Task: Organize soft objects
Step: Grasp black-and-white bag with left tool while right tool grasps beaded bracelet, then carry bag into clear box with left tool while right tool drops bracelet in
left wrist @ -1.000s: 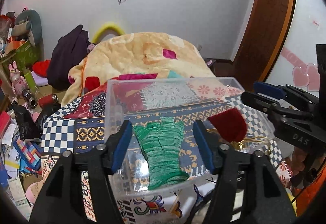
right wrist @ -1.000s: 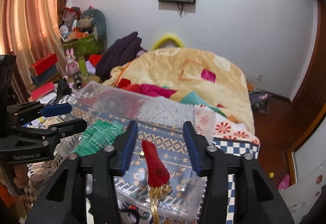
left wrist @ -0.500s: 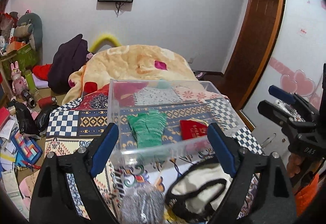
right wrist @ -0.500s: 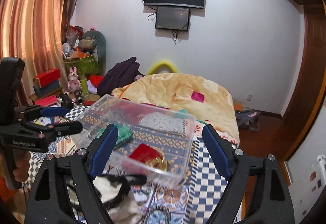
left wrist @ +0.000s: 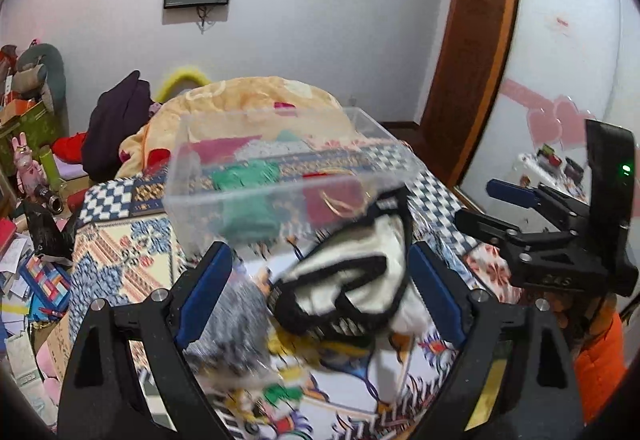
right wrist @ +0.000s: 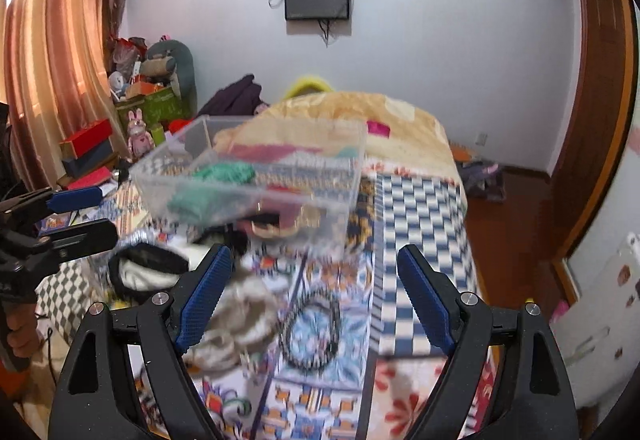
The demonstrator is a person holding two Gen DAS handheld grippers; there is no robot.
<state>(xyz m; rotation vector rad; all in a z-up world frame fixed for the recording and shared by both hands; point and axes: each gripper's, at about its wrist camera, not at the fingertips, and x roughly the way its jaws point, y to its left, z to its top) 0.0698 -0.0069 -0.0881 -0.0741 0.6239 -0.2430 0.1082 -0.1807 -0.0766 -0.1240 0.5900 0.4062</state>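
Note:
A clear plastic box (left wrist: 292, 175) stands on the patterned bedspread and holds a green knit glove (left wrist: 248, 195) and a red pouch (left wrist: 332, 195). The box also shows in the right wrist view (right wrist: 256, 179). In front of it lies a white and black soft item (left wrist: 352, 288) and a grey fuzzy item (left wrist: 228, 324). My left gripper (left wrist: 316, 288) is open and empty, above these two. My right gripper (right wrist: 312, 288) is open and empty, above a beige fuzzy item (right wrist: 236, 324) and a black cord loop (right wrist: 312, 332).
A heaped yellow blanket (left wrist: 248, 99) and dark clothes (left wrist: 116, 127) lie behind the box. Toys, boxes and papers crowd the floor at the left (left wrist: 28, 240). A wooden door frame (right wrist: 592, 119) stands at the right. The other gripper shows at each view's edge.
Both grippers have pulled back from the box and opened wider. The glove and the red pouch stay in the box. More soft items now show in front of it.

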